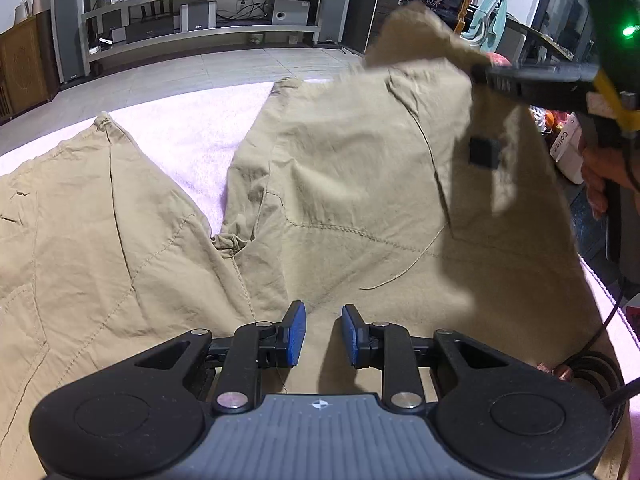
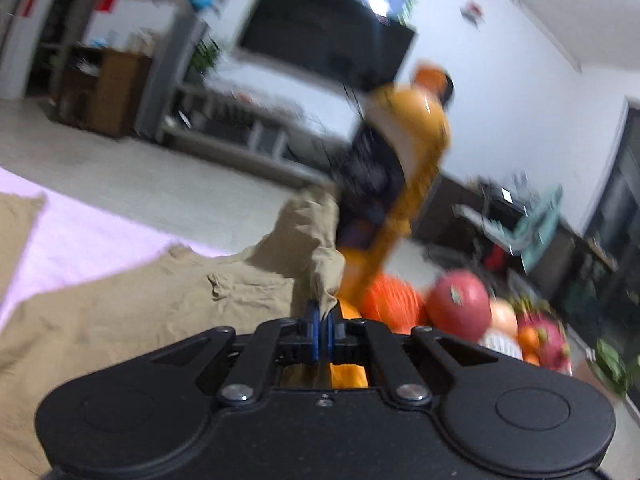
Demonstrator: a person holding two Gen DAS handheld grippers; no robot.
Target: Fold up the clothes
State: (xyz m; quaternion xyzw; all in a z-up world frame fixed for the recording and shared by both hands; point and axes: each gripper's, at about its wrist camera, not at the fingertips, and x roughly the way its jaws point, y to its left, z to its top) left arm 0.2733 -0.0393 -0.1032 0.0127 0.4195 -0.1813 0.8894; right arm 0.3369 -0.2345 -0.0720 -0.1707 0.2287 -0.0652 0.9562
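Khaki trousers lie spread on a pink cover, their two legs running away from me. My left gripper hovers low over the crotch area, its blue pads apart with only flat cloth beneath them. My right gripper comes in from the upper right, and the end of the right leg hangs lifted from it. In the blurred right wrist view the right gripper is shut on a fold of the khaki cloth, which rises from between its pads.
A person's hand holds the right gripper's handle. A pile of fruit and an orange and dark bag stand past the cover's right edge. A black cable coils at the right. A grey shelf unit lines the far wall.
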